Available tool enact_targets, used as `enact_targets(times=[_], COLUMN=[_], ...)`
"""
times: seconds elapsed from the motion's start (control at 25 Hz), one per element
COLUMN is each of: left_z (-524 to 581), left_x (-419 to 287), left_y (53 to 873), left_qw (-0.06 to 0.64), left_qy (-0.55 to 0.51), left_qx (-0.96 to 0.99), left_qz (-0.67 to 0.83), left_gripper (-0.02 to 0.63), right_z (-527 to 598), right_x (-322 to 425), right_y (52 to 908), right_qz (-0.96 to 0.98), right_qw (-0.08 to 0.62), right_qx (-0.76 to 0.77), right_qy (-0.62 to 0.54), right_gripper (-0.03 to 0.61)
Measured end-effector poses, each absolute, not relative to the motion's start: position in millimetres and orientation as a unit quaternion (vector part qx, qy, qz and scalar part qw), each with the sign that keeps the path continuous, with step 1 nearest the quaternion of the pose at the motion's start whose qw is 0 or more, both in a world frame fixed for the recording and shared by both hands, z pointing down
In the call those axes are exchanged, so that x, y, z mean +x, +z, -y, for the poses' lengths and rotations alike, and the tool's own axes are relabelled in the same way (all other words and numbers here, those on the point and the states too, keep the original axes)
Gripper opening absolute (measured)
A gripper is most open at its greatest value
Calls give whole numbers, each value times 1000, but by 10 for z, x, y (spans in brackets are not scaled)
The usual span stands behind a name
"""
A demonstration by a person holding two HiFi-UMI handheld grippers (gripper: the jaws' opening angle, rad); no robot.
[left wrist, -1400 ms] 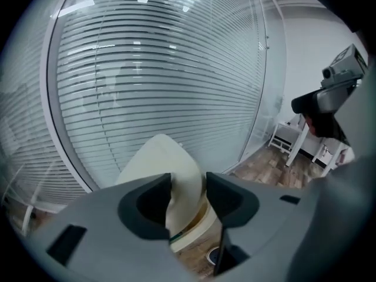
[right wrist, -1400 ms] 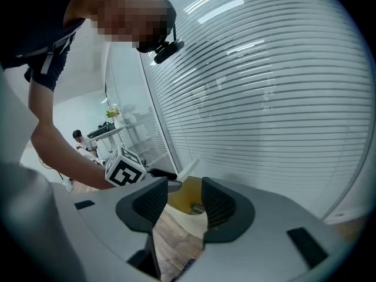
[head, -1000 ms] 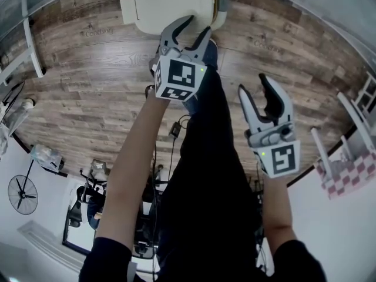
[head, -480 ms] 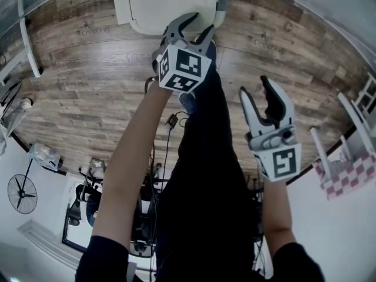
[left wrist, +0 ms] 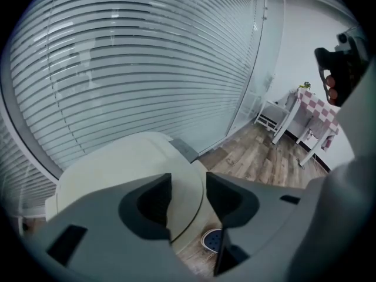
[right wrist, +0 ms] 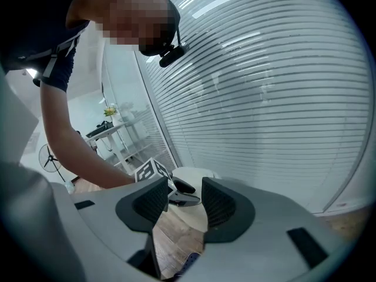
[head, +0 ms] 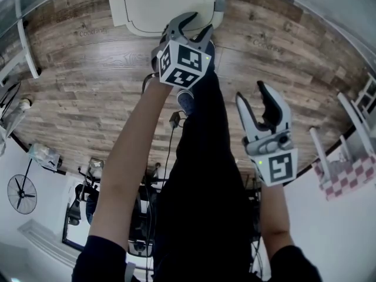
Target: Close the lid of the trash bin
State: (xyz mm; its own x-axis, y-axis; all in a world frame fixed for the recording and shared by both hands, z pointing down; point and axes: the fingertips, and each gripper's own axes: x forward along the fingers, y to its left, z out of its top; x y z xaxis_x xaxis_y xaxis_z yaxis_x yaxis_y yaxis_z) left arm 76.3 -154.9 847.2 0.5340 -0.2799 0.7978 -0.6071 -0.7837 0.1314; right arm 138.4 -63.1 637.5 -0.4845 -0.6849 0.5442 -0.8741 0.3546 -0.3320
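Note:
The trash bin's cream lid [head: 164, 3] shows at the top of the head view, broad and flat as seen from above. My left gripper [head: 189, 27] reaches over the lid's near edge with its jaws open and nothing pinched between them. In the left gripper view the lid [left wrist: 117, 166] fills the space beyond the left gripper [left wrist: 188, 195], with a grey hinge piece [left wrist: 185, 150] at its far side. Whether the tips touch the lid I cannot tell. My right gripper [head: 262, 96] hangs open and empty to the right, well short of the bin. The right gripper view shows the lid [right wrist: 194, 213] and the left gripper [right wrist: 179, 194] ahead.
The bin stands on a wooden floor [head: 88, 81] against a glass wall with blinds [left wrist: 147, 69]. A table with a checkered cloth [head: 348, 176] and white legs is at the right. A white frame [head: 28, 40] stands at the left. A blue shoe [left wrist: 212, 239] is beside the bin.
My left gripper has sunk toward the lid and tipped more steeply downward. The lid now looks wider and flatter. My right gripper has barely moved.

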Motion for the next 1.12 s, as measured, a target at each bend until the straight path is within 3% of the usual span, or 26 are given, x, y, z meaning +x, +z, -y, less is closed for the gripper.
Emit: enact_targets(times=[0.6, 1.12], left_z=[1548, 1649], left_x=[806, 817], left_y=[8524, 7334], left_qw=[219, 229], left_qy=[413, 266], left_qx=[844, 876], left_qz=[263, 331], left_gripper=[187, 218], right_z=[694, 817], right_x=[1402, 1448], right_y=[6415, 6045], right_qz=[807, 808], right_qw=[157, 149], right_qx=[483, 507], right_qy=[300, 261], right_gripper=[170, 172])
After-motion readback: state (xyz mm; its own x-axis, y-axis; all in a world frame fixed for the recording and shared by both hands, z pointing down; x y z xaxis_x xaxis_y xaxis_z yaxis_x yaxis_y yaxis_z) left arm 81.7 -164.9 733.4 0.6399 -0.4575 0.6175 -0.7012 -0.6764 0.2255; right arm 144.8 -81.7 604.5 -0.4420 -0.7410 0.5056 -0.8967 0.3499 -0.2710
